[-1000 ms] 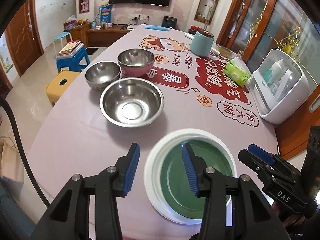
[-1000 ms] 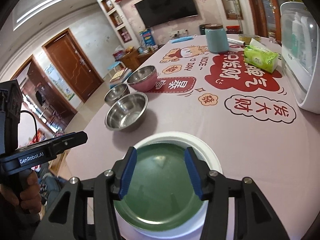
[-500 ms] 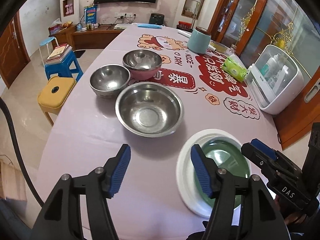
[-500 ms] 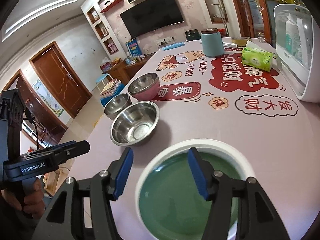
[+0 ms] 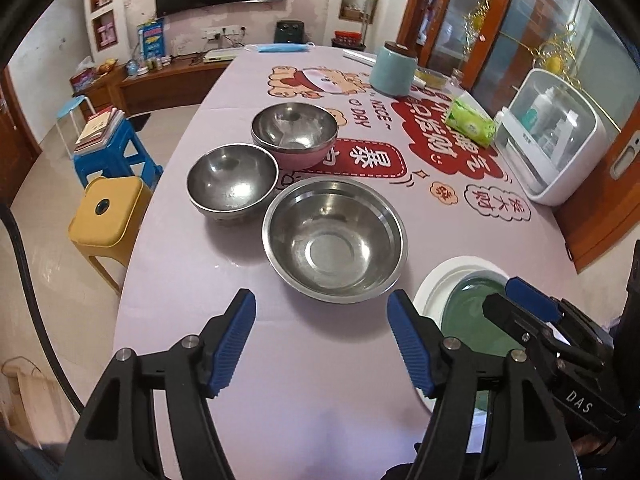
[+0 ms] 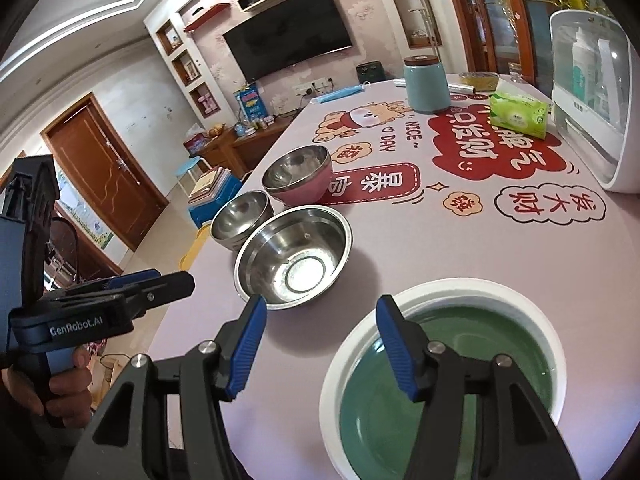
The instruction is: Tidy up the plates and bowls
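Note:
A green plate (image 6: 460, 360) lies stacked in a white plate (image 6: 472, 286) at the table's near edge; both show in the left wrist view, green (image 5: 472, 312) in white (image 5: 436, 284). A large steel bowl (image 5: 334, 240) stands beyond, with a smaller steel bowl (image 5: 232, 180) and a pink bowl with steel inside (image 5: 294, 134) behind it. My left gripper (image 5: 322, 340) is open and empty, above bare tablecloth in front of the large bowl. My right gripper (image 6: 318, 344) is open and empty, over the white plate's left rim. The large bowl (image 6: 294, 256) lies just ahead.
A teal canister (image 5: 392, 68), a green tissue pack (image 5: 470, 120) and a white storage box with bottles (image 5: 552, 132) stand along the table's far right side. Yellow (image 5: 106, 216) and blue (image 5: 116, 152) stools stand beside the table's left edge.
Both grippers have opened wider and swung left, off the stacked plates toward the bowls. The large steel bowl now sits centred in the left wrist view.

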### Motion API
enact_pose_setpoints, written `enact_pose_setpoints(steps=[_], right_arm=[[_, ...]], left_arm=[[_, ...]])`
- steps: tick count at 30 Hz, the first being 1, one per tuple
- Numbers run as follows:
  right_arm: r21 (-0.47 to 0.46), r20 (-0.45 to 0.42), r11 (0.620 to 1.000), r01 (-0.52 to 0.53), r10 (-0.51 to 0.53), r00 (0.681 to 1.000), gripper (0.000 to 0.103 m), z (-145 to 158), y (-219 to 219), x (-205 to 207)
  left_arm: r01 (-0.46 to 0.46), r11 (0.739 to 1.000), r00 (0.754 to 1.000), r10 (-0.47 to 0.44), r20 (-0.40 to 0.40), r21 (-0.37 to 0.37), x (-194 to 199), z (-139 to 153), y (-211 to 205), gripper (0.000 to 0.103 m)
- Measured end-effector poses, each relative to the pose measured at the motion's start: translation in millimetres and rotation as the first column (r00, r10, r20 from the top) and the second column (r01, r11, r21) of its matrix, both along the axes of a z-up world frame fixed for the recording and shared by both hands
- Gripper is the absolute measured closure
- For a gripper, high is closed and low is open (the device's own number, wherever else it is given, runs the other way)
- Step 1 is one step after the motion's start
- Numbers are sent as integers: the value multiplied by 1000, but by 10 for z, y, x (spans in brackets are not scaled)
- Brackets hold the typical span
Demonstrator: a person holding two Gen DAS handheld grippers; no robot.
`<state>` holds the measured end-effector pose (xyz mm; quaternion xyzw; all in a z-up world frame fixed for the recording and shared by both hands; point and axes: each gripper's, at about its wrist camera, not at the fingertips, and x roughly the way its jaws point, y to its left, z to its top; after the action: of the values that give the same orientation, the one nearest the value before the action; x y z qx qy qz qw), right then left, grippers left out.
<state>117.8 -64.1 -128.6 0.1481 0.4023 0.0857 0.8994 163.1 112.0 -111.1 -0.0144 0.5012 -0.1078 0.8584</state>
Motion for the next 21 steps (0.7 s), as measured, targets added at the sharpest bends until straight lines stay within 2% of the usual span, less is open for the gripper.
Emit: enact_pose_setpoints(steps=[6,14,21], right_arm=[[-18,-39,998,54,-55,998,46,-51,83,179],[-49,-108,994,94,-99,989,46,-143,163,440],[-74,-142,993,89,-99,985,46,-231,210,521]], left_arm=[[57,998,996,-54,-75,37,211,-138,48,36],[132,991,978,-129,-162,8,472,-304,110,36],[126,992,960,-126,-251,-18,697,-564,141,35]])
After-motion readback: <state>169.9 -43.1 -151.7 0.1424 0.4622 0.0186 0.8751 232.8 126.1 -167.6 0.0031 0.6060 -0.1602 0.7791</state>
